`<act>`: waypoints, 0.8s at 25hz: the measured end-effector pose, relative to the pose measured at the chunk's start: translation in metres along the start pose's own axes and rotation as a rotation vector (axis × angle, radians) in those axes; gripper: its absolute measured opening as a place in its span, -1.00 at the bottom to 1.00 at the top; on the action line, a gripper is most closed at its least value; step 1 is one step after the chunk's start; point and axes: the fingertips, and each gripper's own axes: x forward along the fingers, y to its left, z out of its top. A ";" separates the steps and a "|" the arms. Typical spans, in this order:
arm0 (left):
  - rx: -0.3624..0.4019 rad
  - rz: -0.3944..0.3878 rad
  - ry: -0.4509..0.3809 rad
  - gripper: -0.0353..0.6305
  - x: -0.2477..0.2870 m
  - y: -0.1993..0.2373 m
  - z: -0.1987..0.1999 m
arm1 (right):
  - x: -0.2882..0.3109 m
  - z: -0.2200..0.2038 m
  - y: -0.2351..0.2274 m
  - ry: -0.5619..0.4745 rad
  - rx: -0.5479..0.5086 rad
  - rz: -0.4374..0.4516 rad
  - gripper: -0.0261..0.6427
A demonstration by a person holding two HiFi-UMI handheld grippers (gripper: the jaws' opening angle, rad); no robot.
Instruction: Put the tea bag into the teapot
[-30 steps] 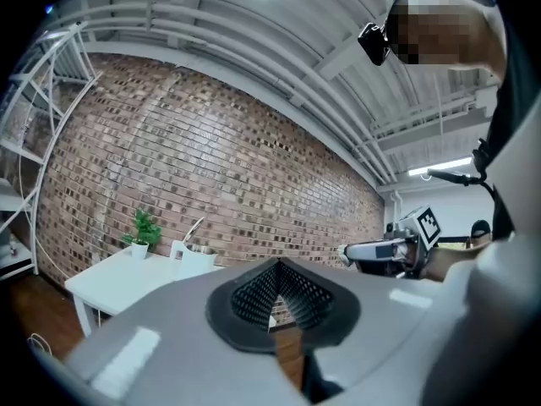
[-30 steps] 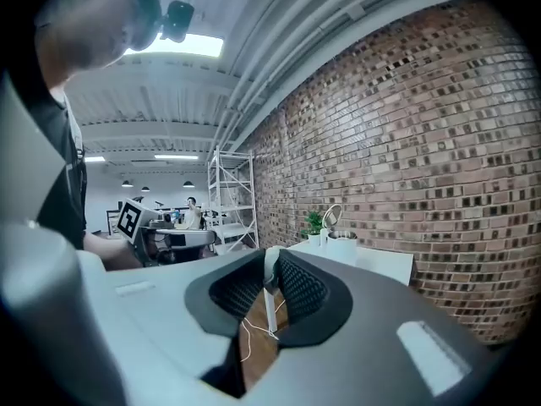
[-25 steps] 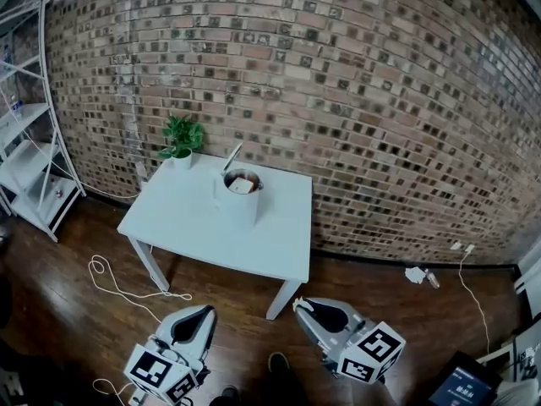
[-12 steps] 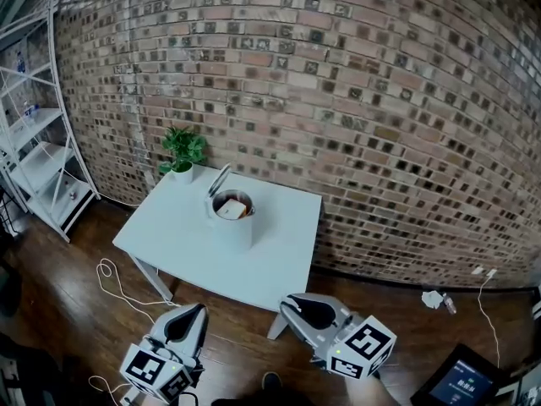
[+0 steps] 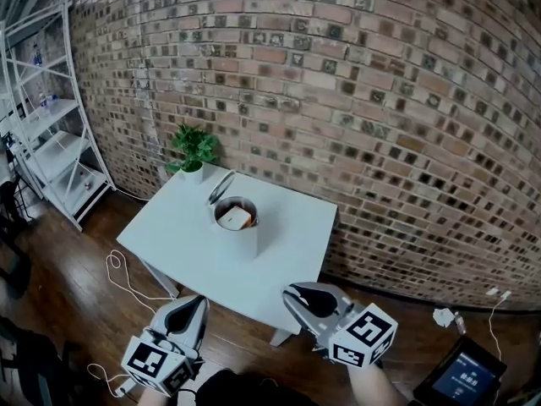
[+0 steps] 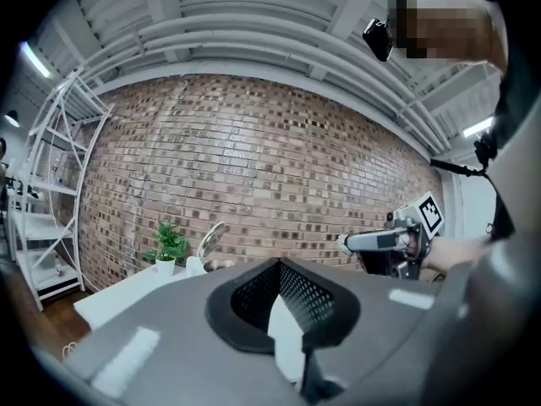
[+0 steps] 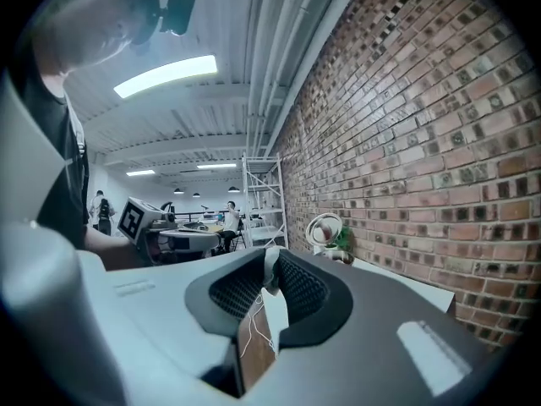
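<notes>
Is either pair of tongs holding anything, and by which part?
The right tongs clamp the tea bag flat between them, string showing; which end is unclear. The left tongs hold nothing.

Industrial loft-type workspace, looks like a lab or open-plan workshop rather than a home. Bare brick wall (image 5: 338,74) runs the full width, dark wood plank floor (image 5: 76,269). Exposed ceiling pipes (image 6: 254,32) and strip lights (image 7: 165,74) overhead. White metal shelf rack (image 5: 51,150) stands against the wall. Loose white cable (image 5: 122,277) lies on the floor, and a lit screen (image 5: 465,379) sits at floor level. One plain white worktop (image 5: 279,252) carries a potted plant (image 5: 193,150). People at desks (image 7: 228,222) sit far back in the right gripper view.
</notes>
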 end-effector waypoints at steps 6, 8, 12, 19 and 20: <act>-0.025 0.012 -0.009 -0.88 0.031 0.040 0.004 | 0.044 0.006 -0.041 0.020 -0.023 -0.040 -0.76; -0.021 0.011 -0.017 -0.88 0.042 0.056 0.010 | 0.064 0.013 -0.049 0.015 -0.022 -0.039 -0.76; 0.010 -0.001 -0.034 -0.88 0.060 0.083 0.020 | 0.104 0.020 -0.065 0.033 -0.021 -0.036 -0.76; 0.007 -0.024 -0.007 -0.88 0.089 0.120 0.014 | 0.146 0.024 -0.097 0.060 -0.025 -0.079 -0.76; -0.005 -0.023 -0.004 -0.88 0.094 0.123 0.013 | 0.151 0.023 -0.102 0.064 -0.016 -0.084 -0.76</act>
